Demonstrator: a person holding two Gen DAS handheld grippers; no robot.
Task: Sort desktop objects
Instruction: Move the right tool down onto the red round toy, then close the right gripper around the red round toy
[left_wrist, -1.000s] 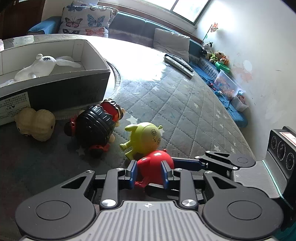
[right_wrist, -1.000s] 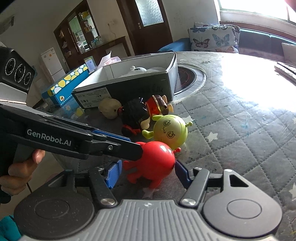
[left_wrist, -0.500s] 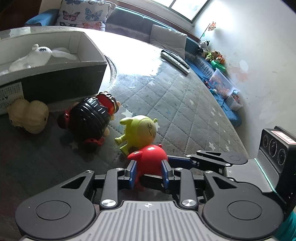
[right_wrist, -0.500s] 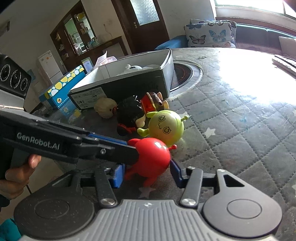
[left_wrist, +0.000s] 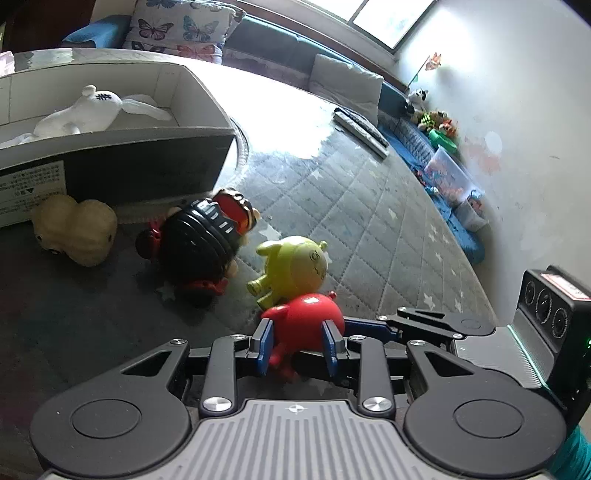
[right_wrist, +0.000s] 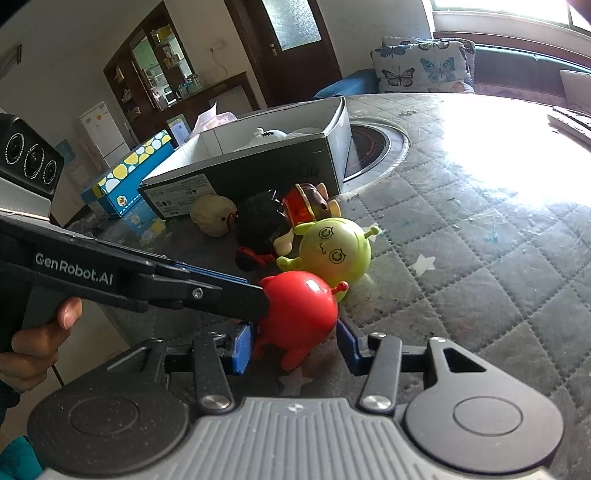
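Observation:
My left gripper (left_wrist: 297, 343) is shut on a round red toy (left_wrist: 308, 319), which also shows in the right wrist view (right_wrist: 299, 310). My right gripper (right_wrist: 293, 349) is open, its blue pads either side of the same red toy without pressing it. A green round toy (left_wrist: 295, 271) lies just beyond, then a black and red figure (left_wrist: 207, 236) and a beige plush (left_wrist: 74, 230). An open cardboard box (left_wrist: 147, 151) holds a white plush (left_wrist: 85, 112).
The quilted grey table cover (left_wrist: 369, 229) stretches to the right, with remote controls (left_wrist: 360, 129) at its far side. A round recessed hob (right_wrist: 369, 144) sits behind the box. A blue and yellow box (right_wrist: 125, 177) stands at the left table edge.
The left gripper has stayed shut on the red toy and both views have shifted slightly closer to the toys; the right gripper's pads have narrowed around the red toy.

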